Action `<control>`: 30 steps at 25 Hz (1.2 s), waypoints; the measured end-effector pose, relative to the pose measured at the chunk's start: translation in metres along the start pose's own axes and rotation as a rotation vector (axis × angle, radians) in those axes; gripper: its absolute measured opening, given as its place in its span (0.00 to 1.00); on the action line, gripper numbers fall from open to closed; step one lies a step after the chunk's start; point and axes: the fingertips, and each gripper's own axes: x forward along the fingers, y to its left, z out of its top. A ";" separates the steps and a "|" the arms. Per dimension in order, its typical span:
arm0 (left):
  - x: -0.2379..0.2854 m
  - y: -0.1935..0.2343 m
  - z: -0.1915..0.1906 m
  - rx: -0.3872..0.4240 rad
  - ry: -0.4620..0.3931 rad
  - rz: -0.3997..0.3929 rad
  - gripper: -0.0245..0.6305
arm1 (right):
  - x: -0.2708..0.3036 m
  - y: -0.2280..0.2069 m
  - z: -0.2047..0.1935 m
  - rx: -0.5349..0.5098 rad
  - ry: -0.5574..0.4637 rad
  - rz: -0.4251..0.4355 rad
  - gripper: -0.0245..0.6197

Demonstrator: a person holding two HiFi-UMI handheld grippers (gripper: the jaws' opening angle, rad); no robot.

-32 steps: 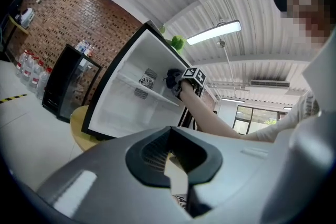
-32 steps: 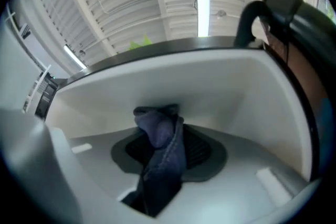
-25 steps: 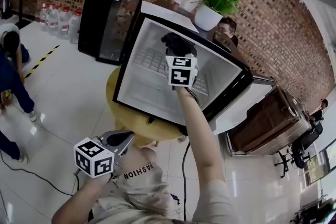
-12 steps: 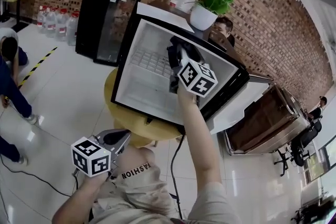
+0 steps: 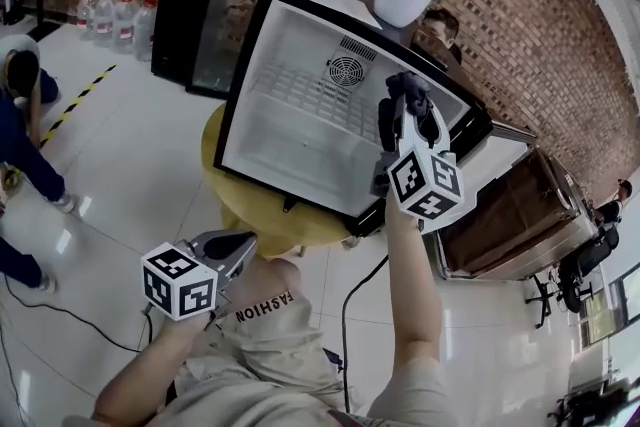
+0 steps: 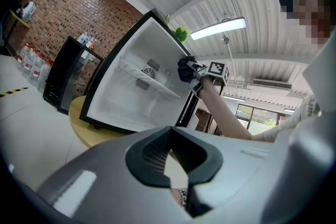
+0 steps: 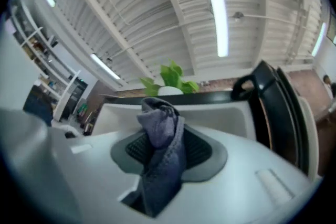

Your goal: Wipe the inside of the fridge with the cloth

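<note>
Gripping the bunched grey cloth (image 7: 164, 144) tight in the right gripper (image 5: 405, 105), up at the right edge of the open fridge (image 5: 290, 150). Holding the left gripper (image 5: 228, 253) low and near, jaws closed on nothing, well apart from it.

This looks like a shared workroom or test lab in a converted industrial building, not a home. The small fridge (image 5: 300, 150) stands open on a round yellow desk (image 5: 250, 215) amid a glossy white tiled floor (image 5: 140, 165), with a bare brick wall (image 5: 520, 35) behind it and tube lights (image 7: 219, 18) on a ribbed metal ceiling (image 7: 157, 8) overhead. Left of the fridge are a black glass-door cooler (image 5: 200, 15), a row of large water bottles (image 5: 110, 18) and striped hazard tape (image 5: 85, 103) on the floor, and well to its right stands an office chair (image 5: 583, 265).
</note>
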 end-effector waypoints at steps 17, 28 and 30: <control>-0.010 0.012 0.015 0.090 -0.014 0.069 0.04 | 0.079 0.182 -0.267 -0.774 0.382 0.277 0.25; -0.019 0.010 0.021 0.097 -0.034 0.052 0.04 | 0.163 0.135 -0.287 -0.822 0.371 0.079 0.24; -0.018 0.010 0.023 0.096 -0.036 0.047 0.04 | 0.149 0.097 -0.285 -0.833 0.389 0.016 0.24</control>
